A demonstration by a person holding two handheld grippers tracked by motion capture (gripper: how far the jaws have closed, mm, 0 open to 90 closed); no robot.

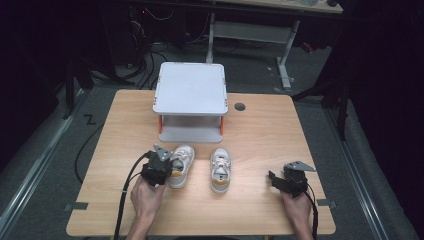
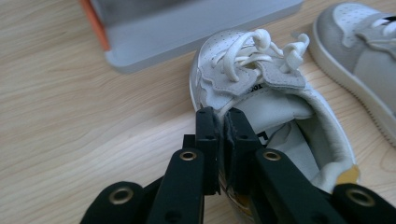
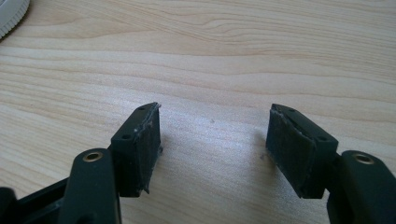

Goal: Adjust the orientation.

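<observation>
My left gripper (image 2: 223, 122) is clamped on the side wall of the left shoe (image 2: 261, 107), which sits on the wooden table (image 1: 260, 125) just in front of the grey stand (image 1: 190, 90). The right shoe (image 1: 220, 169) lies beside it. My right gripper (image 1: 280, 181) rests gaping on bare wood, well clear.

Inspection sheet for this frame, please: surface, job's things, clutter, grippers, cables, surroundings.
Surface: wooden table, round hole near its far edge.
Job's things: left shoe and right shoe side by side, toes toward the grey two-level rack.
Clutter: nothing seen.
Grippers: left gripper shut on the left shoe's collar; right gripper open over bare wood.
Cables: black cable trails from the left gripper.
Surroundings: dark room, desk legs, floor cables behind.
</observation>
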